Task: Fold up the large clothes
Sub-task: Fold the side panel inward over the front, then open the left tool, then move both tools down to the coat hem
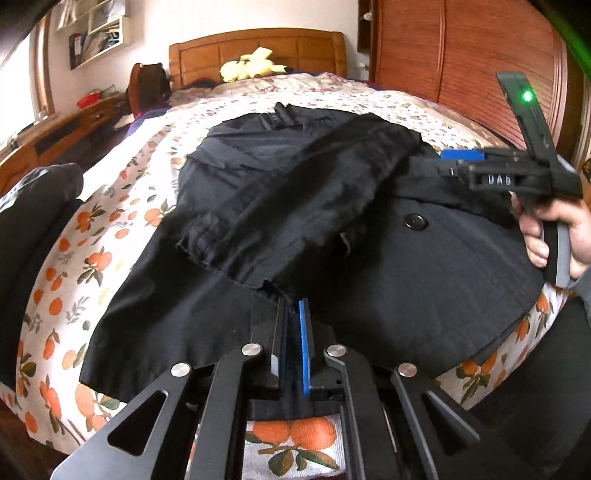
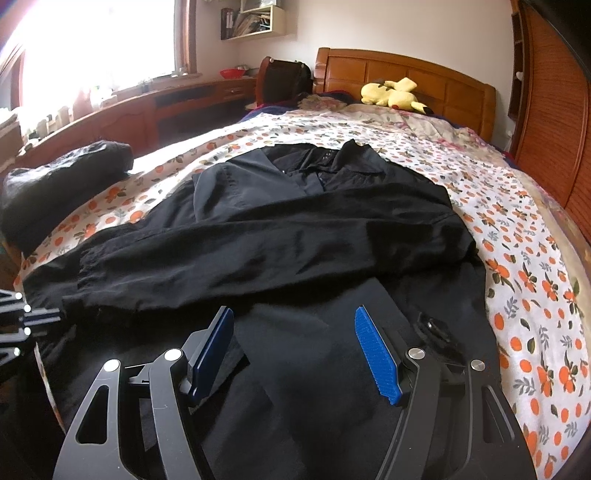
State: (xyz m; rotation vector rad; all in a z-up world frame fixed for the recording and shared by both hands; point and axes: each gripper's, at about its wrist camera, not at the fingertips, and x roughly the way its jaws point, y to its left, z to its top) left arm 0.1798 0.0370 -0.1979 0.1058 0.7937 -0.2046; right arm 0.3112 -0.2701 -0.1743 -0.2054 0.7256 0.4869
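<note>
the only readable marking is a short row of raised pale letters on the black body of the right gripper (image 1: 461,155), seen from the left wrist view; they look like "uab", though the letters are small and soft. books and papers on the wall shelf (image 2: 255,22) are too blurred to read.
</note>
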